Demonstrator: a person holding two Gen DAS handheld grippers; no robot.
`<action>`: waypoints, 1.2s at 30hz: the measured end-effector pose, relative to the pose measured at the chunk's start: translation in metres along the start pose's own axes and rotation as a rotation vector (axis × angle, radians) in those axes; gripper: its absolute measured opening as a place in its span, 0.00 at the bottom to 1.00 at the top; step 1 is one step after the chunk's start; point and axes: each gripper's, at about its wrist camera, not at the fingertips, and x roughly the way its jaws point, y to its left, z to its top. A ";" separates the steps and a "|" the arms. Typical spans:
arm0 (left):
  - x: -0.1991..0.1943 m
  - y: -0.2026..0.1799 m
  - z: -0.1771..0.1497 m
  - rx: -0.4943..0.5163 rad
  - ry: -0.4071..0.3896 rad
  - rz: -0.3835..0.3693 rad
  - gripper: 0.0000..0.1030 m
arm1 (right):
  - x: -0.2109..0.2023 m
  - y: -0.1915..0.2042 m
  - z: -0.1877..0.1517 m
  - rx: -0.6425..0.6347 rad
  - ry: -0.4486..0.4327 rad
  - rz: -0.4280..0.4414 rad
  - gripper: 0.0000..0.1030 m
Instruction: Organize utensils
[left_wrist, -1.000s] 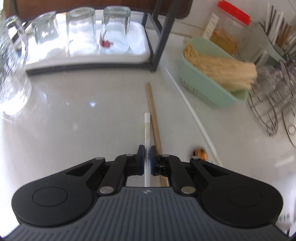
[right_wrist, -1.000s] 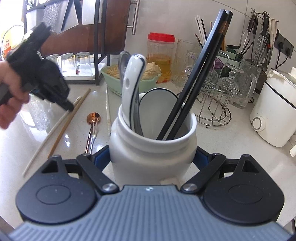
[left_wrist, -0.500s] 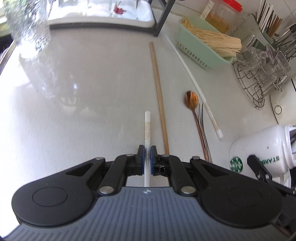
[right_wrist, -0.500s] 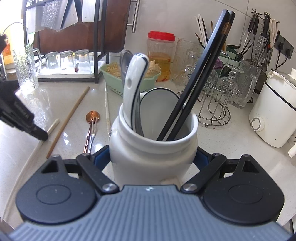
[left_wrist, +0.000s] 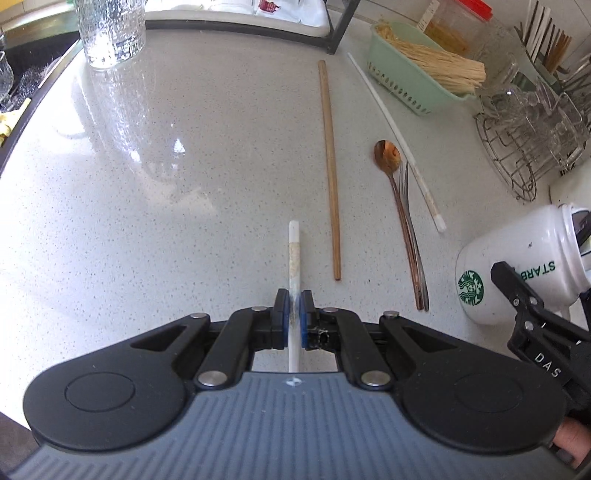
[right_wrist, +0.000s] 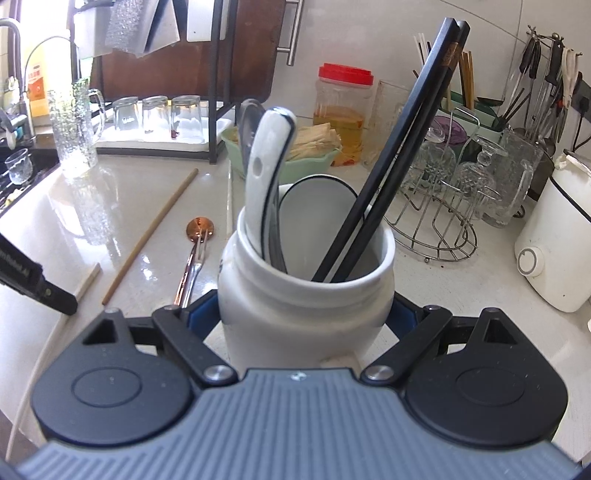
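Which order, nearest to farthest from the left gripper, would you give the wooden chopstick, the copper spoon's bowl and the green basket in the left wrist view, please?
From the left gripper:
1. Wooden chopstick, lying just right of the fingers, its near end closest.
2. Copper spoon's bowl, farther right, mid-counter.
3. Green basket, far right, near the back.

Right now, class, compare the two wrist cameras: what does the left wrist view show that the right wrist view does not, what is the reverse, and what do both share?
Only the left wrist view shows the left gripper shut on the white chopstick, and the green logo on the white jar.

Only the right wrist view shows the jar's contents: black chopsticks and a white spoon, plus the white appliance.

Both show the wooden chopstick, copper spoon, fork and the right gripper clamping the jar.
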 end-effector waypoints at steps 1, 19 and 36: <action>0.000 -0.002 -0.001 0.006 -0.001 0.001 0.06 | 0.000 0.000 0.000 -0.001 -0.001 0.001 0.90; 0.020 -0.023 0.036 0.104 -0.023 0.058 0.27 | -0.001 0.001 0.000 0.008 0.002 -0.006 0.90; 0.002 -0.038 0.037 0.172 -0.063 0.102 0.07 | -0.001 -0.004 0.000 -0.008 0.002 0.022 0.90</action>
